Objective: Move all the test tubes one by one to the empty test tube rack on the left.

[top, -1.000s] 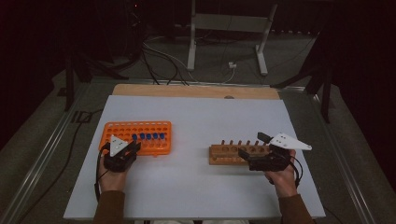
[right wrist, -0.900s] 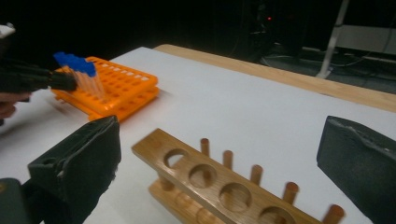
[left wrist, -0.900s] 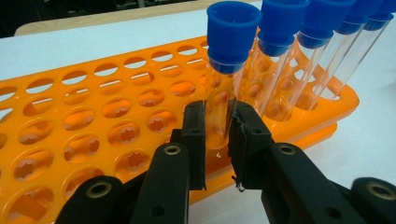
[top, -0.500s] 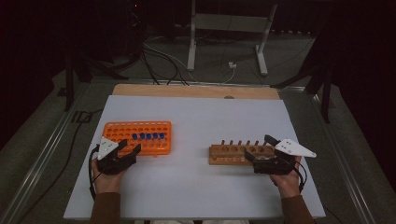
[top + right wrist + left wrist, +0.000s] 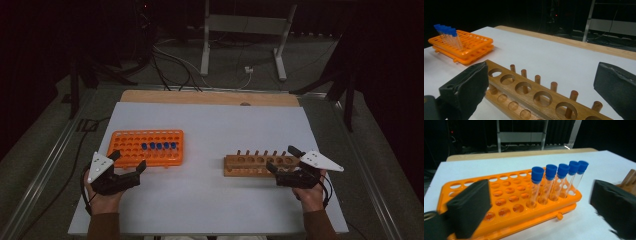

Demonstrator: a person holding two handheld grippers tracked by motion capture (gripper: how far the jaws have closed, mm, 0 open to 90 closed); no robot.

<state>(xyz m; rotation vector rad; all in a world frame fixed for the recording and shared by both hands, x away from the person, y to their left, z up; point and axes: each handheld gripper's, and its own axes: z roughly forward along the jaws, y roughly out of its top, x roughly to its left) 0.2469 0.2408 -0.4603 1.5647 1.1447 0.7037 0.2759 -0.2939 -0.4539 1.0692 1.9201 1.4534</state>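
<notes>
Tubes [image 5: 554, 182]: five blue-capped, upright in orange rack [image 5: 125, 150], frame centre-left
Handling: likely light, slick, fragile; grip below cap
Left gripper [image 5: 127, 169]: just opened wide, empty, lower left
Right gripper [image 5: 283, 169]: open, empty, at wooden rack [image 5: 252, 164]

Rack [image 5: 131, 150] near the tabletop's left edge: orange. Tube caps [image 5: 537, 173]: blue (tubes clear). Peg rack [image 5: 255, 164] toward the right edge: brown wood. Tabletop [image 5: 220, 125]: white, tan far edge.

Five clear tubes with blue caps [image 5: 559, 173] stand in one row in an orange rack [image 5: 131, 150]; a wooden rack [image 5: 252, 165] lies well apart
</notes>
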